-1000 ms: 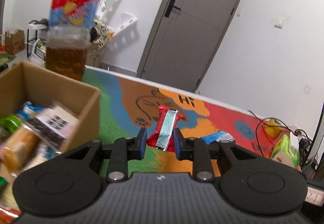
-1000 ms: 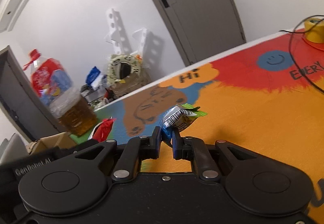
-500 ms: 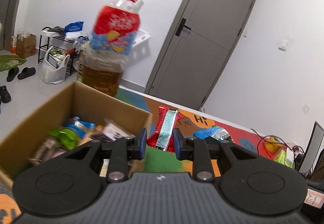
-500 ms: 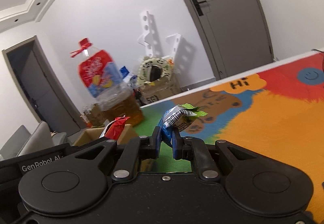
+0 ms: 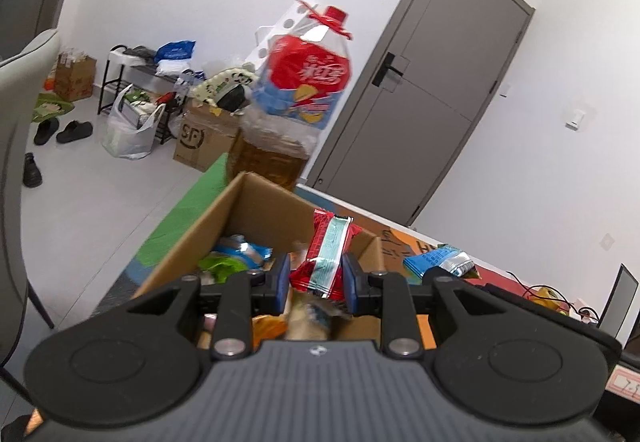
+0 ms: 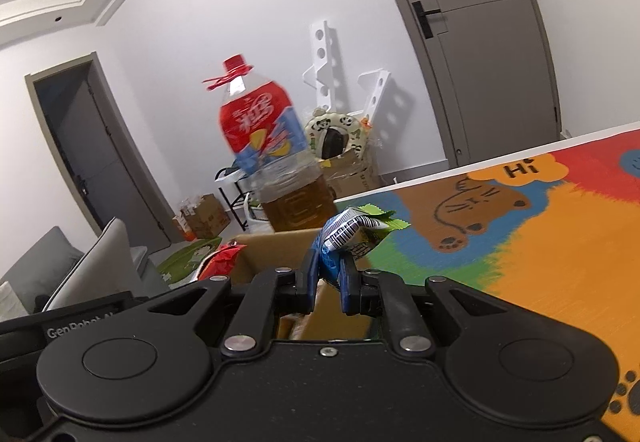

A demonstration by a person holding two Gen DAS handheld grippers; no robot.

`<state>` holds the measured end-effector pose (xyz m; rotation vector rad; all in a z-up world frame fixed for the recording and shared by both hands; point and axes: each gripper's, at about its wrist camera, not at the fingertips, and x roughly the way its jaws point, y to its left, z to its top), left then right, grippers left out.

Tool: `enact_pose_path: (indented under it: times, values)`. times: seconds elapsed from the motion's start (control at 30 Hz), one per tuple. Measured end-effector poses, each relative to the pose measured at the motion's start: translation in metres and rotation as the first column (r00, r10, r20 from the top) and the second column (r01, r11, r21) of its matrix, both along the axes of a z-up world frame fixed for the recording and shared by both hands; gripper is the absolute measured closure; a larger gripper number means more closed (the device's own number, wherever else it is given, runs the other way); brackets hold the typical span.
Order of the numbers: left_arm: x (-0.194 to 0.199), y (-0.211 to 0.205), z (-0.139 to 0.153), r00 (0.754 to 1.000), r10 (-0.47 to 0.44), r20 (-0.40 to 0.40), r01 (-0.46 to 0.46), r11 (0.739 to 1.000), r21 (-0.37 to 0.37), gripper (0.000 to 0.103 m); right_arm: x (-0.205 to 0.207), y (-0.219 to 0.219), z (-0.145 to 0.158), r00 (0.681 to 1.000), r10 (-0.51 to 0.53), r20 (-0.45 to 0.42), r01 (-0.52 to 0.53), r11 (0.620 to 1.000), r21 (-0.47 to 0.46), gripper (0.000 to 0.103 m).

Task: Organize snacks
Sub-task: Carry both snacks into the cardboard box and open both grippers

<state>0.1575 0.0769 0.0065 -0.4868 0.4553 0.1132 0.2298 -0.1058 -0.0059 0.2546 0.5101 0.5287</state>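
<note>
My left gripper [image 5: 315, 282] is shut on a red snack packet [image 5: 326, 256] with a pale green stripe, held upright over the open cardboard box [image 5: 224, 210], which holds several snack packets. My right gripper [image 6: 329, 278] is shut on a blue and green snack packet [image 6: 348, 232] with a barcode, held in the air near the box's [image 6: 276, 248] far right corner. The blue and green packet [image 5: 440, 260] also shows to the right in the left wrist view, and the red packet [image 6: 222, 262] to the left in the right wrist view.
A big oil bottle [image 5: 294, 110] with a red cap stands just behind the box, also seen as the bottle [image 6: 272, 158] in the right wrist view. The colourful table mat [image 6: 540, 226] stretches right. A grey chair [image 5: 16, 146] stands left; cables and small items [image 5: 552, 294] lie far right.
Both grippers have swung left from over the mat and risen a little, each carrying its packet. The left one now hangs over the box; the right one is at the box's far corner.
</note>
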Motion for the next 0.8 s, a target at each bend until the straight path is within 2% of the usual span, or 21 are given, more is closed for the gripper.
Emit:
enact_pose_path:
  times: [0.3,0.37,0.47,0.5,0.8]
  values:
    - [-0.012,0.024,-0.009,0.999,0.037,-0.037,-0.038,0.999,-0.025,0.076,-0.018,0.029,0.001,0.998,0.066,0.002,-0.066,0.998,-0.020,0.090]
    - [-0.014,0.028,-0.009,0.997,0.063,-0.055,-0.064,0.998,-0.024,0.070,-0.022,0.033,0.000,0.997,0.076,0.000,-0.076,0.997,-0.023,0.090]
    - [-0.021,0.032,-0.008,0.996,0.078,-0.051,-0.080,0.996,-0.030,0.053,-0.027,0.038,0.001,0.996,0.086,0.000,-0.086,0.996,-0.027,0.090]
    - [-0.024,0.033,-0.007,0.995,0.084,-0.048,-0.085,0.996,-0.025,0.051,-0.028,0.039,0.001,0.996,0.088,-0.001,-0.088,0.996,-0.029,0.090]
    - [-0.038,0.036,-0.004,0.994,0.091,-0.057,-0.092,0.996,-0.015,0.045,-0.037,0.046,0.002,0.993,0.113,-0.021,-0.113,0.992,-0.048,0.088]
